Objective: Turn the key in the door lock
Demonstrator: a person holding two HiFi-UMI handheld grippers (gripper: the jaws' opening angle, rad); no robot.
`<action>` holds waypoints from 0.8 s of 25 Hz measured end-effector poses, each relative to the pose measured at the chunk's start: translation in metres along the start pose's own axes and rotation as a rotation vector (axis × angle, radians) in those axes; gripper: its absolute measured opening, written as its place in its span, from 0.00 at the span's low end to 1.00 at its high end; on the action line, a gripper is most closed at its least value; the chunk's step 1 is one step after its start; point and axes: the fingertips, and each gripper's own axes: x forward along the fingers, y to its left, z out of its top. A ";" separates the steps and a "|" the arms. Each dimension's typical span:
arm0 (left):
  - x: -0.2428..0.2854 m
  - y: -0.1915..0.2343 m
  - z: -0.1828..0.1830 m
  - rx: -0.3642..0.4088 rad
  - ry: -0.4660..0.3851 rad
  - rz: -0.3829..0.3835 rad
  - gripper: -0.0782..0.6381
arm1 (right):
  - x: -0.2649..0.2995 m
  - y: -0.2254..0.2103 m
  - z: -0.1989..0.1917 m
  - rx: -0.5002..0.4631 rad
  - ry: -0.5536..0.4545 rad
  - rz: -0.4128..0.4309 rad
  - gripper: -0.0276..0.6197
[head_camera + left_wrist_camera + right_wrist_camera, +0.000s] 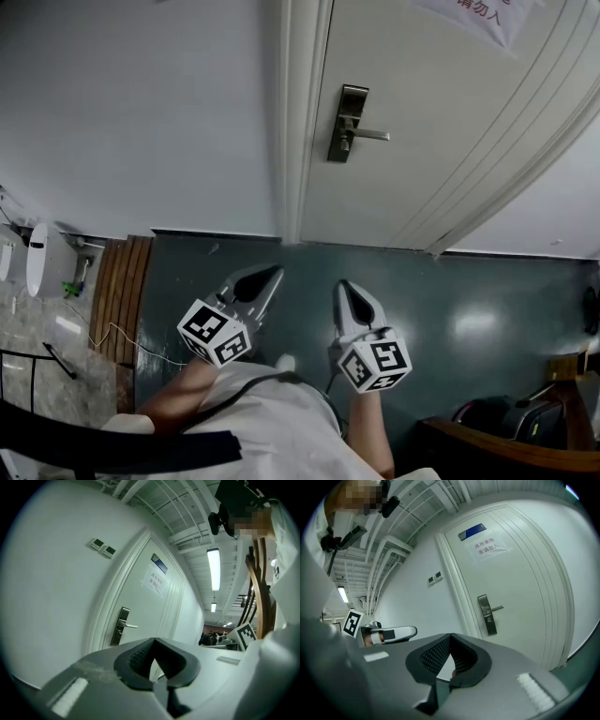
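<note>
While your left claw [269,276] and right claw [345,287] hang low, well apart from the door [450,159], you are only at the approach. Both claws are closed together and hold nothing. The lock [349,122] sits near the door's left edge; a key I cannot make out. Next, raise one claw to the lock.

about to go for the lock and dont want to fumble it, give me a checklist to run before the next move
1. Door shut in its frame: ok.
2. Lock plate in clear view, nothing in front: ok.
3. Key in the plate: cannot tell, too small to make out.
4. Right gripper ready to pinch: not ok, jaws shut, empty.
5. Left gripper free: ok, shut on nothing.
6. Grippers near the plate: not ok, both held low, apart from the door.
</note>
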 end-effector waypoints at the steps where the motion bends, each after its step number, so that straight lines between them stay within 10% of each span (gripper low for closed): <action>1: 0.001 -0.002 -0.001 0.002 0.003 0.001 0.11 | -0.001 -0.002 -0.001 0.005 0.001 0.000 0.05; 20: 0.046 0.015 0.007 0.039 0.013 -0.018 0.11 | 0.023 -0.032 0.006 0.029 -0.030 -0.016 0.05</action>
